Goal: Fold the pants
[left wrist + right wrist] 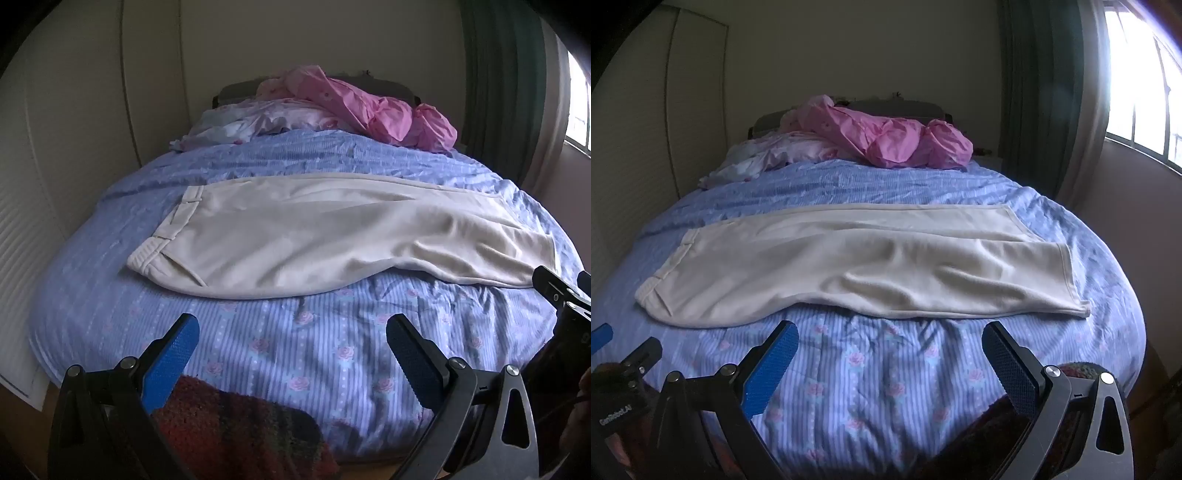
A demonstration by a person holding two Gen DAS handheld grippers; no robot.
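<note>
Cream pants (332,236) lie across the bed (295,354), already doubled leg on leg, ribbed waistband (147,258) to your left and hems (1067,280) to your right. The fabric looks soft, thick and fleecy, with shallow ripples. Under it is a striped blue quilt printed with roses; crumpled pink bedding (886,140) sits by the headboard. Your left gripper (291,354) and right gripper (890,354) hover near the pants, fingers spread wide, holding nothing. Pinching only the top layer would likely pull the legs apart.
</note>
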